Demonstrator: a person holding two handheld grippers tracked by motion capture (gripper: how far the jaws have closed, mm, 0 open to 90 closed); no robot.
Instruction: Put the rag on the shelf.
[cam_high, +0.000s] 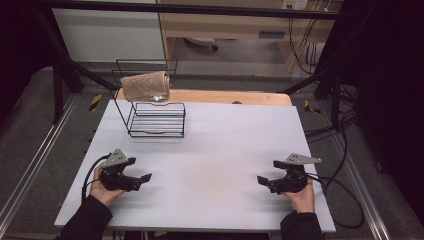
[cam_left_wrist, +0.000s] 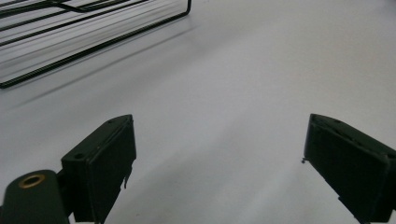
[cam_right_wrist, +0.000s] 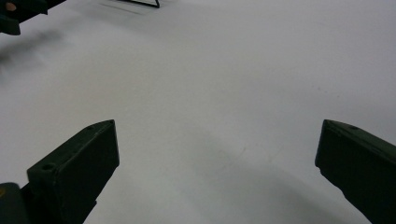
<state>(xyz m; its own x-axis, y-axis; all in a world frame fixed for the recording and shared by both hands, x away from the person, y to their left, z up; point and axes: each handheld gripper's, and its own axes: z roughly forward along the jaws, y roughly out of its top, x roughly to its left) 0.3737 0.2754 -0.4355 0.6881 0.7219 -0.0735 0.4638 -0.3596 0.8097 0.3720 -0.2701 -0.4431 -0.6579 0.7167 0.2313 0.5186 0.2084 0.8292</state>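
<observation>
Towel (cam_high: 145, 85) on wire rack (cam_high: 156, 119), far-left on table (cam_high: 225, 145).

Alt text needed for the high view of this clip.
A person's hands hold the left gripper and right gripper, both open, low over a white table. At the far left corner, a brown towel hangs over a black wire rack.

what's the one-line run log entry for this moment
left tongs: open, empty | right tongs: open, empty | towel: draped on wire rack, far left | table: both tongs near front edge
</observation>
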